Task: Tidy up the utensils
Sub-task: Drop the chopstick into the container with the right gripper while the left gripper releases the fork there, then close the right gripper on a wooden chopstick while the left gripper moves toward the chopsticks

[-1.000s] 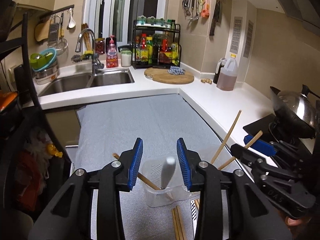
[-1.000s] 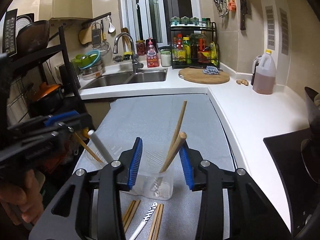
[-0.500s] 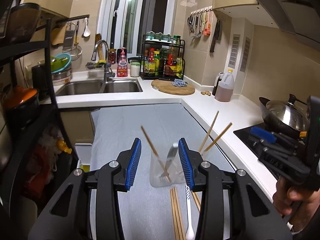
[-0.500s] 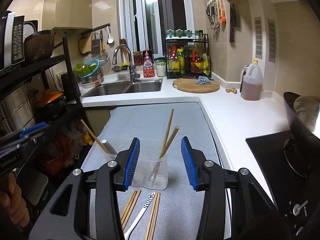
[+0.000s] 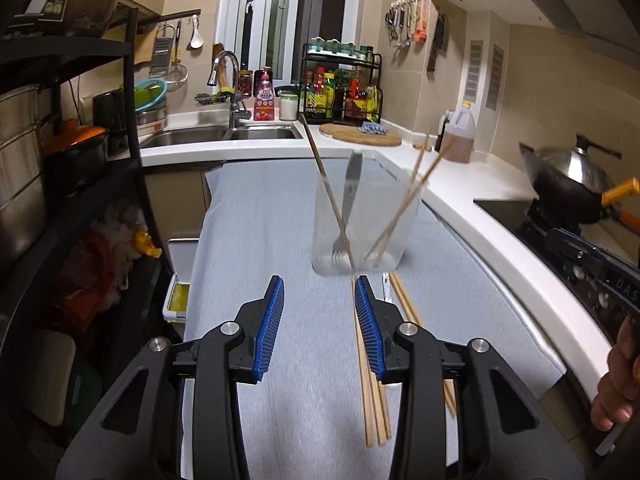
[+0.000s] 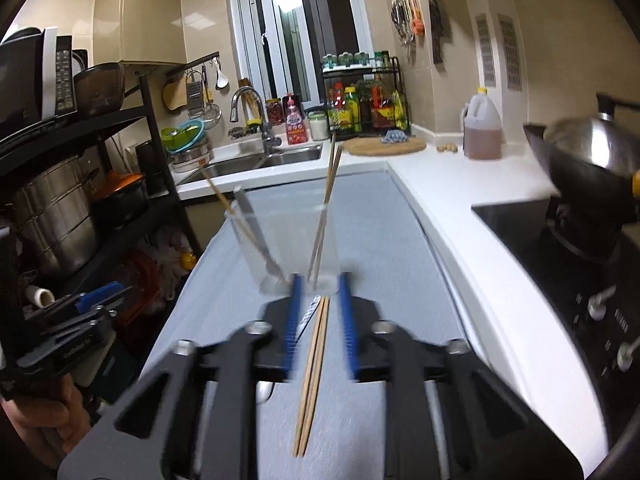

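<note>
A clear plastic cup (image 5: 362, 220) stands on the grey mat (image 5: 256, 208) and holds a fork and three chopsticks; it also shows in the right wrist view (image 6: 294, 248). Loose chopsticks (image 5: 370, 376) and a white patterned utensil (image 5: 386, 284) lie on the mat in front of the cup. My left gripper (image 5: 319, 304) is open and empty, just short of the cup. My right gripper (image 6: 320, 300) is open and empty, with a pair of chopsticks (image 6: 312, 372) lying between its fingers on the mat. The right view is blurred.
A white counter (image 5: 480, 184) runs along the right with an oil jug (image 5: 460, 134), a wok (image 5: 576, 176) and a black hob. The sink (image 5: 224, 134) and a bottle rack (image 5: 340, 84) are at the back. A black shelf rack (image 5: 72, 160) stands on the left.
Both grippers have pulled back from the cup and dropped lower toward the mat. The right gripper's fingers are now closer together over the loose chopsticks.
</note>
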Available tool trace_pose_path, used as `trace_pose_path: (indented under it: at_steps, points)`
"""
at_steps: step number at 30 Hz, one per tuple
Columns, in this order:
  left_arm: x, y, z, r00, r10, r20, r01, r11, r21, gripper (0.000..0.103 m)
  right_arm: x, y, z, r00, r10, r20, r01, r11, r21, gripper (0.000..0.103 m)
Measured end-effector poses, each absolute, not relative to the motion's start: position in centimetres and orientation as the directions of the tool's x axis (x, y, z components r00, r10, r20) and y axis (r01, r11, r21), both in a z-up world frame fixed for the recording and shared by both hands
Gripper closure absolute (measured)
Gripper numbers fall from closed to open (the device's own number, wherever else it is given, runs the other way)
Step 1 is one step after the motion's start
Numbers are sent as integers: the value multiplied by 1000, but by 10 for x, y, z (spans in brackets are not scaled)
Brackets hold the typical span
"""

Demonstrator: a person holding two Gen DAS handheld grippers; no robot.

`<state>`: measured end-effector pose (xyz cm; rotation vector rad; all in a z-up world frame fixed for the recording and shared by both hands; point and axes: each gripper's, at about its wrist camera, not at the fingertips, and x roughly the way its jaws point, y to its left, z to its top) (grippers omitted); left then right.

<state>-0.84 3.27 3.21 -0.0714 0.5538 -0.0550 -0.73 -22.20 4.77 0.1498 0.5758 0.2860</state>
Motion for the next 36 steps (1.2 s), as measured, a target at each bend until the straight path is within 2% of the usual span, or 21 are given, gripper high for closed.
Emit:
trace_pose_path:
  at_steps: [7,18,23,29,36]
  points:
    - [-30,25,-5,822,-95,-562,54,995,-89,75,-51,-225,-2,775,308,-552,-211,949,234,101]
    - [-37,30,-35,797,-111,-594,52,992,-115,85,-59,-232,-40,747,288,-599,-182,955,233,101]
    - [-33,28,-47,773,-128,-622,60,990,-129,86,-52,-224,-56,707,312,-635,-190,948,254,101]
    - [-24,15,-69,702,-203,-683,89,976,-200,86,-40,-205,-73,659,338,-672,-221,941,257,97]
    - [-21,-3,-83,668,-221,-710,123,974,-188,86,-24,-191,-88,636,343,-691,-225,939,260,97]
